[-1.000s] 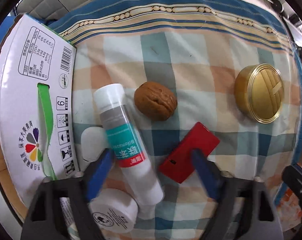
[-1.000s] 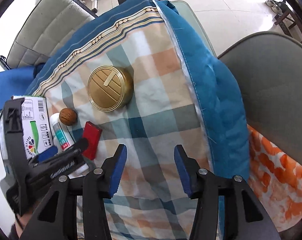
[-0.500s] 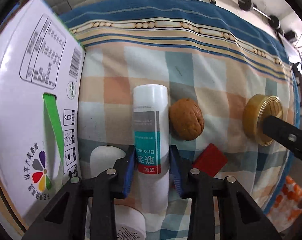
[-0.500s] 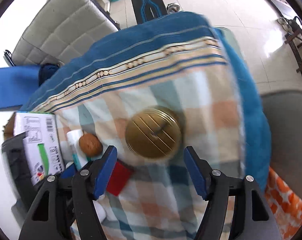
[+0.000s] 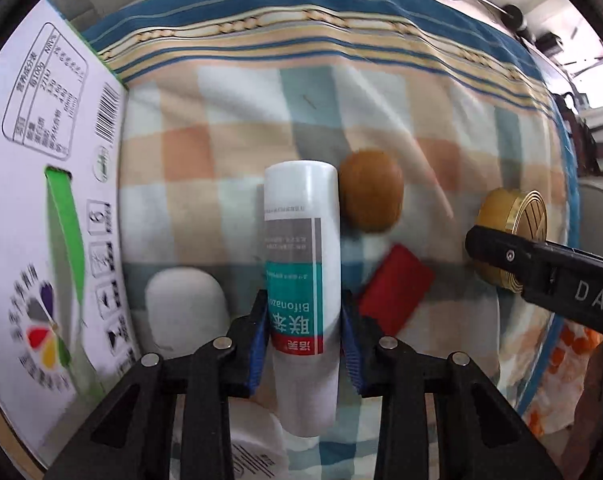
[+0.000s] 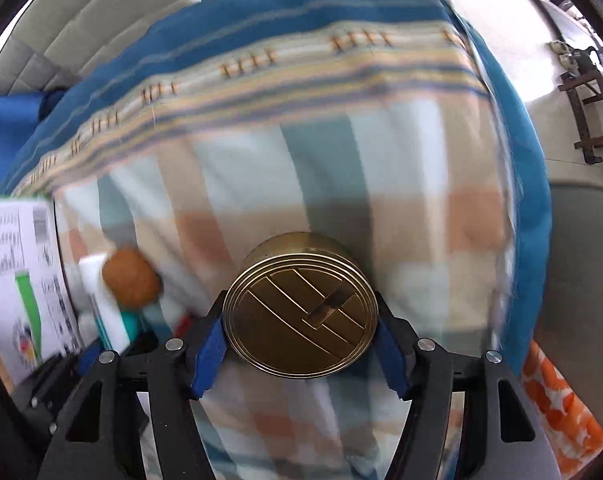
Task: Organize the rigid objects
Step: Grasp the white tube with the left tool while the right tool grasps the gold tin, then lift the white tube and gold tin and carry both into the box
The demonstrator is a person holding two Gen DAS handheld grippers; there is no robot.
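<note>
My left gripper [image 5: 303,312] is shut on a white tube [image 5: 301,240] with a teal and red label, gripping its lower half. A walnut [image 5: 371,196] lies right of the tube's cap and a red block [image 5: 395,292] lies below the walnut. My right gripper [image 6: 299,340] has its jaws closing on a round gold tin [image 6: 301,308], and both blue pads touch the tin's sides. In the left wrist view the same gold tin [image 5: 509,220] sits at the right, behind a black finger of the right gripper [image 5: 541,272].
All lies on a checked cloth [image 5: 241,120] with a blue striped border. A white printed carton [image 5: 41,200] stands along the left. A white rounded piece [image 5: 185,304] and a white jar [image 5: 257,452] lie near the left gripper. A grey chair [image 6: 581,280] and orange cloth [image 6: 561,400] are right.
My left gripper shut on the white tube and turned it upright in its view. My right gripper came down over the gold tin and its pads now touch the tin.
</note>
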